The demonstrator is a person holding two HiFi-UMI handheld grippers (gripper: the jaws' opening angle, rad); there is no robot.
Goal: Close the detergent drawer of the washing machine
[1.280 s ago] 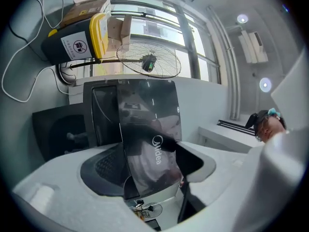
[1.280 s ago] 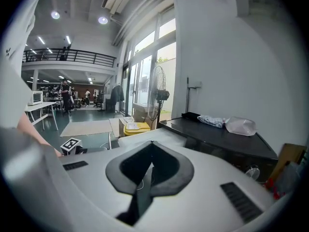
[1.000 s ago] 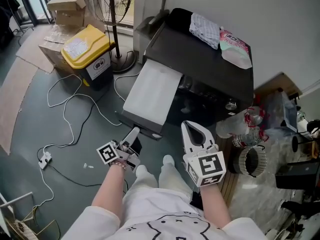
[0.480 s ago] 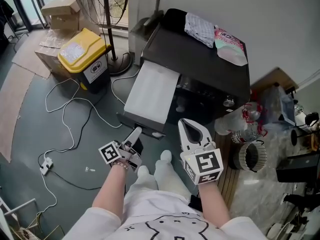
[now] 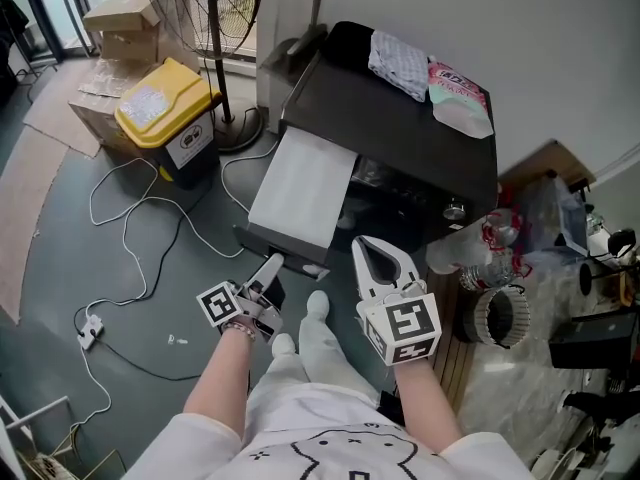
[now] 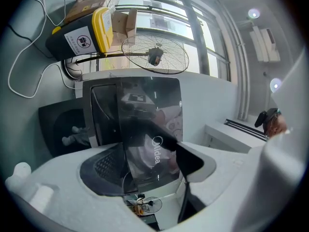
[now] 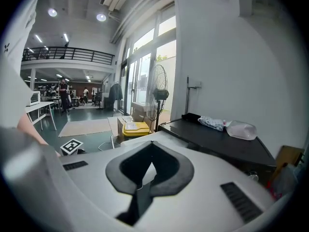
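A black washing machine (image 5: 400, 118) stands against the wall. Its drawer (image 5: 300, 188) is pulled far out, with a white top and a glossy dark front panel (image 5: 285, 250). My left gripper (image 5: 268, 268) is at that front's lower edge. In the left gripper view the panel (image 6: 145, 120), marked "Midea", sits between the pads of the left gripper (image 6: 149, 151), which is shut on it. My right gripper (image 5: 372, 253) hovers right of the drawer, in front of the machine. It is shut with nothing in it, its tips (image 7: 152, 140) meeting.
A patterned cloth (image 5: 403, 63) and a plastic bag (image 5: 460, 98) lie on the machine's top. To the left are a yellow-lidded bin (image 5: 165, 108), a standing fan (image 5: 225, 8), cardboard boxes and white cables (image 5: 130, 238) on the floor. Bottles and clutter (image 5: 500, 258) crowd the right side.
My right gripper has drifted slightly up and left, closer to the drawer. The left gripper has stayed at the drawer front, and the drawer has not visibly moved.
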